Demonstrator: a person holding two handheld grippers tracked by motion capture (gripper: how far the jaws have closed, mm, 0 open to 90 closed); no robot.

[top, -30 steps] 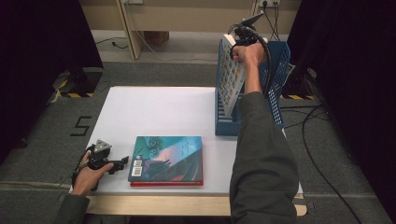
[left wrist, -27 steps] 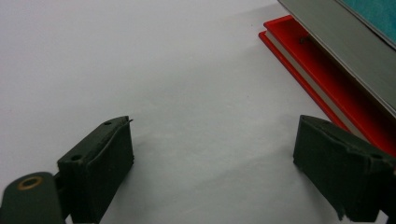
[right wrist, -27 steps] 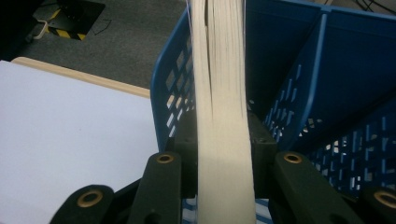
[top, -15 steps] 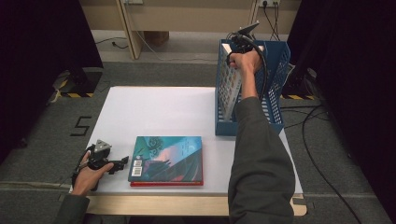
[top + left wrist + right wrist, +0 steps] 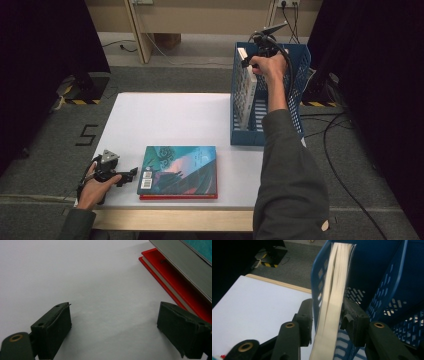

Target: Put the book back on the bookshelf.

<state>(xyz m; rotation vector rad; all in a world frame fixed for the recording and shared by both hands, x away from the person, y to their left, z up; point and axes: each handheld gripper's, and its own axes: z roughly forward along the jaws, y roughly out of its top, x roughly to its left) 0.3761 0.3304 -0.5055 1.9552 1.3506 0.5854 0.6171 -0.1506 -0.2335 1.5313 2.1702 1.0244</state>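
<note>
A thick white-paged book point(image 5: 246, 90) stands upright inside a blue mesh basket point(image 5: 300, 65), against its left wall. My right gripper point(image 5: 248, 62) is shut on the book's top end. In the right gripper view the page edge point(image 5: 334, 302) runs up between my right gripper's point(image 5: 327, 320) jaws, with the basket wall point(image 5: 382, 277) beside it. My left gripper point(image 5: 131, 173) rests open on the table at the front left, nothing between its jaws point(image 5: 113, 332). Just to its right a teal-covered book point(image 5: 180, 167) lies flat on a red book point(image 5: 172, 282).
The white table point(image 5: 170, 120) has bare surface across its left and middle. The basket stands at the back right corner. Cables point(image 5: 345, 150) trail on the carpet to the right. Table legs and a wall stand behind.
My right hand has lowered the upright book from above the rim down into the basket. The left gripper and the stacked books have not moved.
</note>
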